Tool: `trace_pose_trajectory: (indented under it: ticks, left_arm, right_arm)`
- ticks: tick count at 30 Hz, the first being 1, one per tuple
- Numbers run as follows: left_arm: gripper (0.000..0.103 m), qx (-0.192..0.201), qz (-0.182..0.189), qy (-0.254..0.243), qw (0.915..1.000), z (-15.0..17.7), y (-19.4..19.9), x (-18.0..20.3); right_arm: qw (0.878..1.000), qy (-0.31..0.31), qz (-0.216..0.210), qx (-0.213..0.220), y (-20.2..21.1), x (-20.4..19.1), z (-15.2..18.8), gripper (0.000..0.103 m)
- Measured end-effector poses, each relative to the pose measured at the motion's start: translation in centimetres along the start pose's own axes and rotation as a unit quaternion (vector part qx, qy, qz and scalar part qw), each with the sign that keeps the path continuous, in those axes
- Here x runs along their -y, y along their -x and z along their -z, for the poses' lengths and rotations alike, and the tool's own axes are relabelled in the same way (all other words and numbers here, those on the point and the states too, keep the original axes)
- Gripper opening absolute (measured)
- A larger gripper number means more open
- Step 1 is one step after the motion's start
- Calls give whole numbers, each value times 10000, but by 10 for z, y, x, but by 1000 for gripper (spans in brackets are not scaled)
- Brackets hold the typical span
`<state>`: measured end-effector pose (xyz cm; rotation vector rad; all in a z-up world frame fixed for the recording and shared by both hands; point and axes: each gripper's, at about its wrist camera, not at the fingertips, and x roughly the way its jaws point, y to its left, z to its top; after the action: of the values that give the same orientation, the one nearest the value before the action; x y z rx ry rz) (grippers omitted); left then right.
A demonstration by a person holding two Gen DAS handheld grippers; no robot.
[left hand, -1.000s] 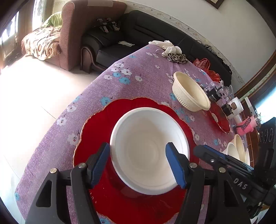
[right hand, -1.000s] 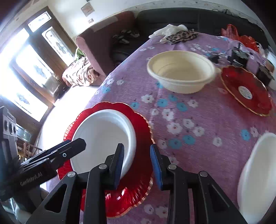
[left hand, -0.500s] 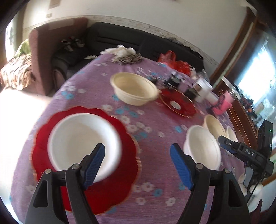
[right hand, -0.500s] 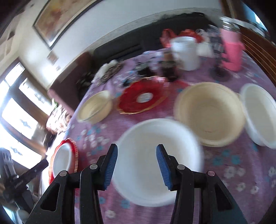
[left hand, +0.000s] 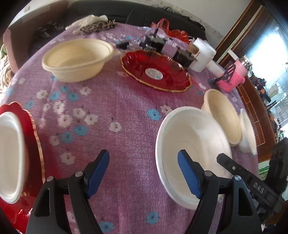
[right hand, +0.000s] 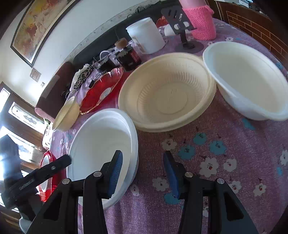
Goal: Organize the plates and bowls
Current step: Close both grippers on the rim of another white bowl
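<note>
Both grippers straddle the white bowl (right hand: 100, 144) on the purple-clothed surface (left hand: 126, 108), apparently to lift it: the left gripper (left hand: 144, 172) gapes wide over its near rim, the right gripper (right hand: 142, 172) half-open across its side, neither yet gripping

A home living room: dark sofa (left hand: 144, 12) at 12 o'clock, flowered tablecloth (left hand: 126, 111), framed painting (right hand: 37, 23) at 10 o'clock.

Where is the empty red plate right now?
In the left wrist view the empty red plate lies mid-table toward the far side, between a cream bowl and dark jars.
</note>
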<state>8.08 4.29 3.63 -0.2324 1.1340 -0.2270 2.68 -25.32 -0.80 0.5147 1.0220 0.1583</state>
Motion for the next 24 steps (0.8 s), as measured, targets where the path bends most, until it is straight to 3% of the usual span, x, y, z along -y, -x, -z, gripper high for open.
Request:
trace_pose_trajectory:
  ticks: [6,21,22,23,24]
  left_arm:
    - [77,-236,26,24,9997,0,-26,10]
    - [79,104,-628,-602,9962,5,-36,31]
    - [79,104,-631,-652,9958,6,-36,32]
    - [70,136,-607,-682,9957,7,-34,33]
    - [61,160,-594,-710,9956,9,-32,34]
  right_arm:
    - [9999,39,-29,-123,-7,1,4,51]
    - [9994,293,157,-75,-17,-12,4,50]
    - [9992,350,174,-72,-18,-14,4,46]
    - [9989,428,183,-62,-18,-17,5,34]
    - [9986,496,187,-64,-18,-19,6,29]
